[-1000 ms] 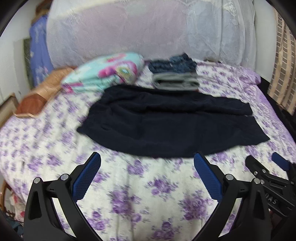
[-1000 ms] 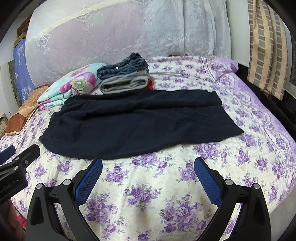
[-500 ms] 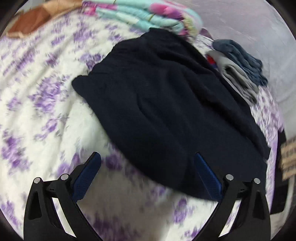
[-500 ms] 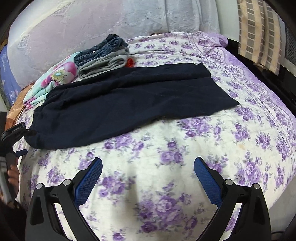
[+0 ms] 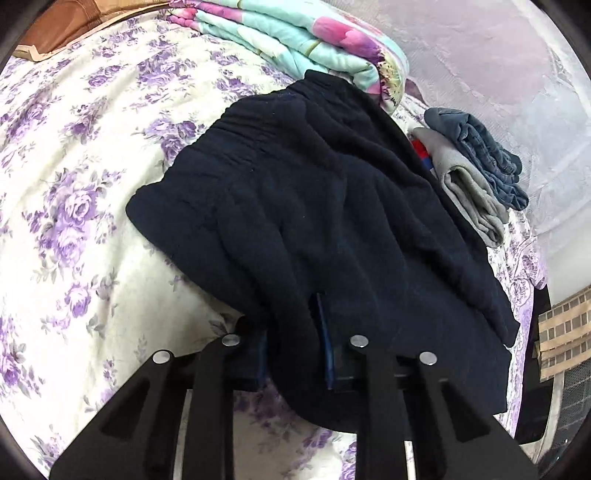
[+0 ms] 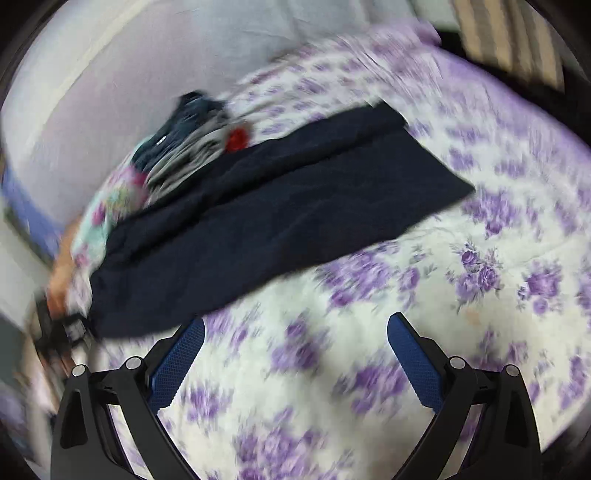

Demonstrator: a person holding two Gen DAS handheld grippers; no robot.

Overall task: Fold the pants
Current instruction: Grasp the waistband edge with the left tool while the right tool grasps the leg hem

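Dark navy pants [image 5: 332,221] lie spread across the purple-flowered bed sheet [image 5: 74,177], waistband end nearest in the left wrist view. My left gripper [image 5: 293,350] is closing its jaws on the near waistband edge, and a bunch of navy fabric is pinched between the blue pads [image 5: 327,350]. In the blurred right wrist view the pants [image 6: 277,221] stretch from lower left to upper right. My right gripper [image 6: 295,354] is open above bare sheet [image 6: 424,266], short of the pants' near edge, with nothing between its fingers.
A folded stack of grey and denim clothes [image 5: 476,177] sits beyond the pants beside a folded floral blanket [image 5: 295,37]. A brown cushion [image 5: 62,26] lies at the far corner. A lace-covered headboard [image 5: 498,62] rises behind, and the bed's edge drops off at the right [image 5: 535,332].
My left gripper has gone from wide open over the pants' edge to closed on the fabric. The right gripper has swung and rolled, and its view is now tilted and blurred.
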